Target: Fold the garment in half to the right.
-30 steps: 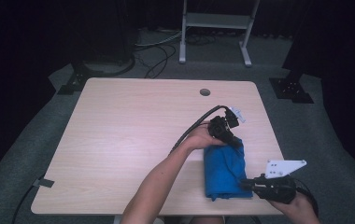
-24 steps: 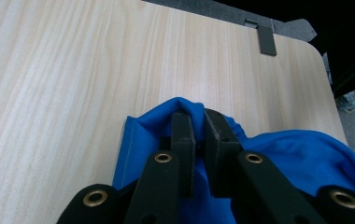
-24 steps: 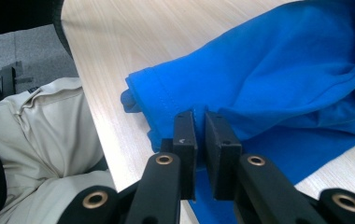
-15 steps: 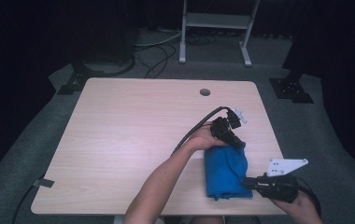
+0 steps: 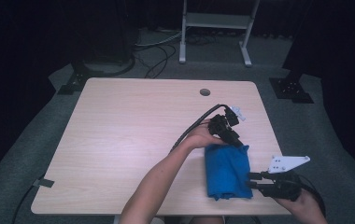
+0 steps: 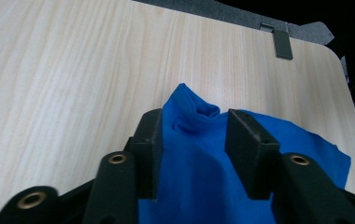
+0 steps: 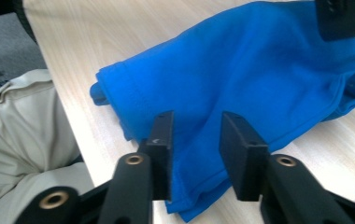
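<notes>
Both grippers, left (image 5: pixel 234 140) and right (image 5: pixel 255 179), have just been opening their fingers (pads slack) over the blue cloth (image 5: pixel 227 170).

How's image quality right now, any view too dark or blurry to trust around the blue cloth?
High view: the table is evenly lit, its surroundings nearly black, the picture soft; the blue cloth reads clearly. Left gripper view: cloth and wood grain sharp, no glare. Right gripper view: cloth sharp, near jaws slightly soft, the other gripper blurred at the top edge.
</notes>
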A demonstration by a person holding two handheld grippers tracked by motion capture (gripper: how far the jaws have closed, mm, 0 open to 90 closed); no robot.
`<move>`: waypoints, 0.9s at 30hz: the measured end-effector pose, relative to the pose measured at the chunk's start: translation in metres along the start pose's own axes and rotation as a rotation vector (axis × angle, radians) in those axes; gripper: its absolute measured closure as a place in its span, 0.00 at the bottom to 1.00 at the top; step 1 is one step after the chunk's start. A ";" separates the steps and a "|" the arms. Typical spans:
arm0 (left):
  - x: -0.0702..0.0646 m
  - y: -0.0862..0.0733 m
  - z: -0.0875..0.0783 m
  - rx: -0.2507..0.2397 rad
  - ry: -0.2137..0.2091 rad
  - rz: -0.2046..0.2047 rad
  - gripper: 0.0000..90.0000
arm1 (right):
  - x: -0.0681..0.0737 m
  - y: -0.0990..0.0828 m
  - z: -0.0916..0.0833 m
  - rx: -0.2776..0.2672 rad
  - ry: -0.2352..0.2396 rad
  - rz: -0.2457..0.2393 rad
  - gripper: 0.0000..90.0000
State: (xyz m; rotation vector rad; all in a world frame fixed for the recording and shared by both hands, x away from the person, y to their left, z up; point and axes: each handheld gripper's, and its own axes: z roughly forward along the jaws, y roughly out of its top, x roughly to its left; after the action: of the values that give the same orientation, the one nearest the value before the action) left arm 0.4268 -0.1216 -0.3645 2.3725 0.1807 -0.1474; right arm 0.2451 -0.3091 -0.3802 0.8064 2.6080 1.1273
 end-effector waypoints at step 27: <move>-0.016 -0.037 -0.013 0.071 -0.002 0.060 0.42 | -0.009 0.027 0.035 0.069 -0.040 -0.008 0.40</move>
State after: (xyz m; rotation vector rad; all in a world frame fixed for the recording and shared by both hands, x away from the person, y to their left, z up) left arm 0.4054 -0.0879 -0.3778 2.4455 0.1046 -0.1291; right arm 0.2760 -0.2776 -0.3854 0.8234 2.6278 1.0137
